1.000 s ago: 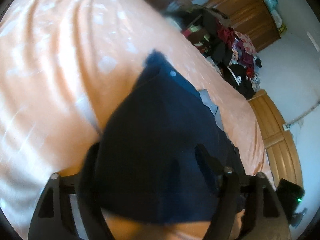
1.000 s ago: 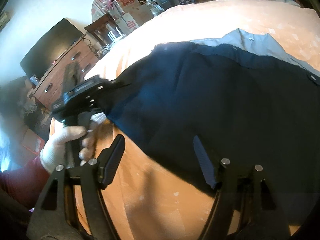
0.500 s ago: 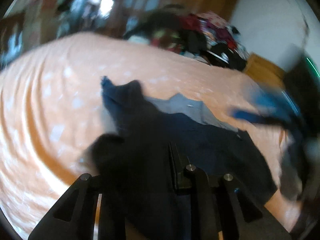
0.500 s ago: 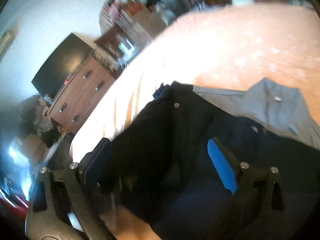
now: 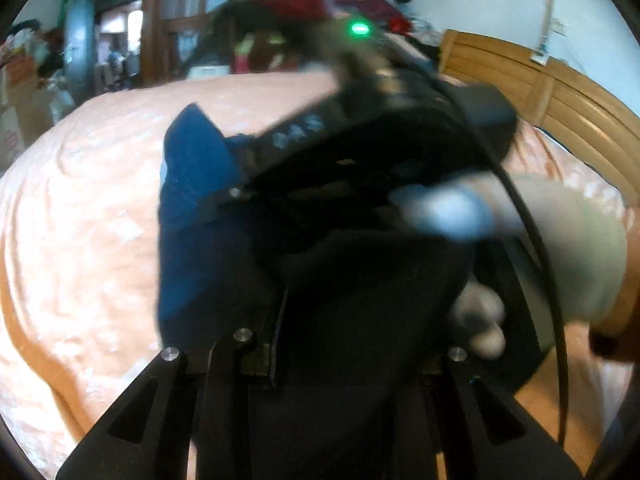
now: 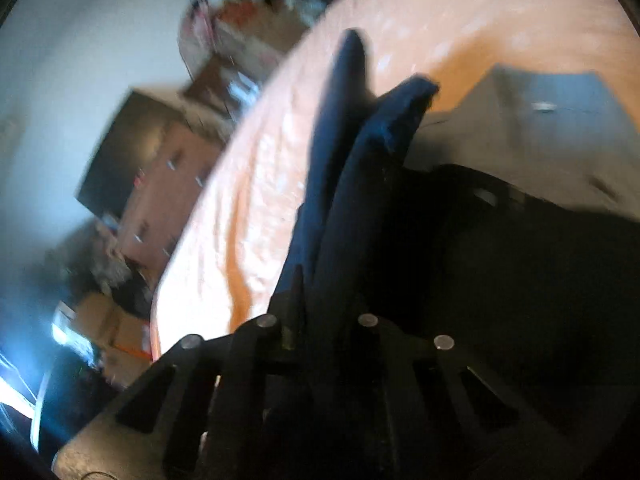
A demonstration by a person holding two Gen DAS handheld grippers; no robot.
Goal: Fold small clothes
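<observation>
The dark navy garment (image 5: 200, 216) is bunched up off the orange bedsheet (image 5: 80, 220), near the bed's middle, with a grey garment (image 6: 540, 120) lying flat on the sheet beside it. The left tool (image 5: 348, 344) is clamped on a fold of the navy cloth; the right tool (image 6: 320, 304) likewise pinches a raised ridge of it. A gloved hand (image 5: 560, 248) grips the right tool's handle, close over the cloth

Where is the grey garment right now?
In the right wrist view, the grey garment lies at the upper right on the orange bedsheet, partly under the dark blue garment that rises from the right gripper.
</observation>
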